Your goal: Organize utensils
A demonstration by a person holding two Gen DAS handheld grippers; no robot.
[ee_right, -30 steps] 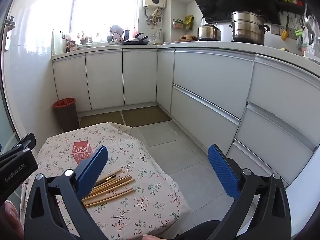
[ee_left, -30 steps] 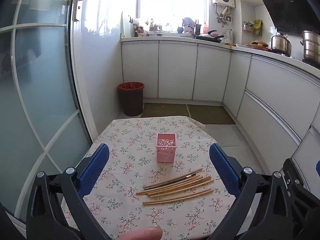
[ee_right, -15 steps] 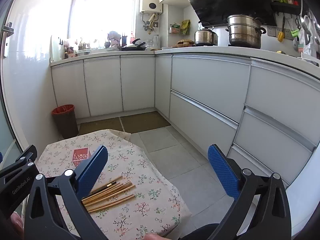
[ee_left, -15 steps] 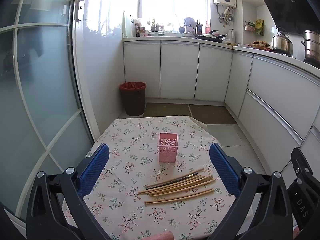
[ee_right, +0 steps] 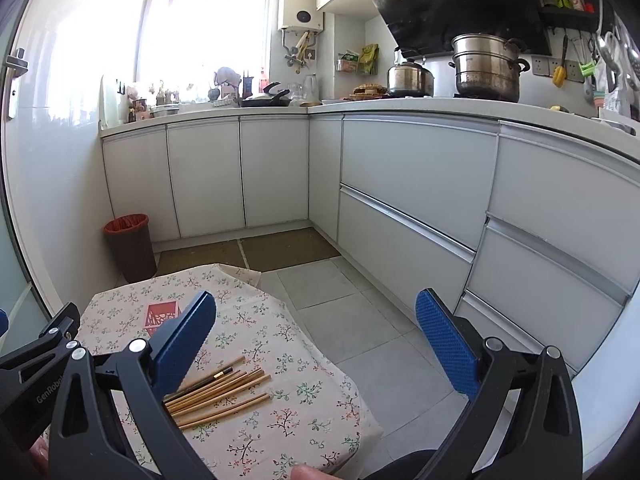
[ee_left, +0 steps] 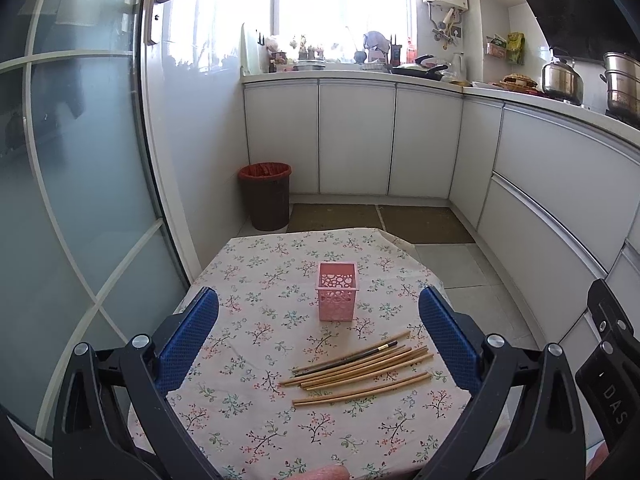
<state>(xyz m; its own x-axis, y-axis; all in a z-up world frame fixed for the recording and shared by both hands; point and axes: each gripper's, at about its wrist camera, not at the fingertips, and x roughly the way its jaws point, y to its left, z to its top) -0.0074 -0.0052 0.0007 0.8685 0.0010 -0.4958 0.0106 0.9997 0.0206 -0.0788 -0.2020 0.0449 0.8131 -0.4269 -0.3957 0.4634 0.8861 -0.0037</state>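
A pink perforated holder [ee_left: 337, 297] stands upright near the middle of a small table with a floral cloth [ee_left: 256, 280]. Several wooden chopsticks [ee_left: 360, 372] and one dark one lie loose in a fan in front of it. My left gripper [ee_left: 319, 336] hovers open above the table's near side, framing holder and chopsticks, holding nothing. My right gripper [ee_right: 316, 344] is open and empty, raised off the table's right side over the floor. In the right wrist view its left finger hides part of the holder [ee_right: 160, 314] and the chopsticks' [ee_right: 224, 394] left ends.
A glass sliding door [ee_left: 72, 200] runs close along the table's left. White kitchen cabinets [ee_right: 400, 208] wrap the back and right. A dark bin with a red liner [ee_left: 265, 196] stands beyond the table. Tiled floor [ee_right: 360, 320] lies to the table's right.
Both grippers have risen and tilted up a little, so the table sits lower in each view. Both stay open; holder and chopsticks have not moved.
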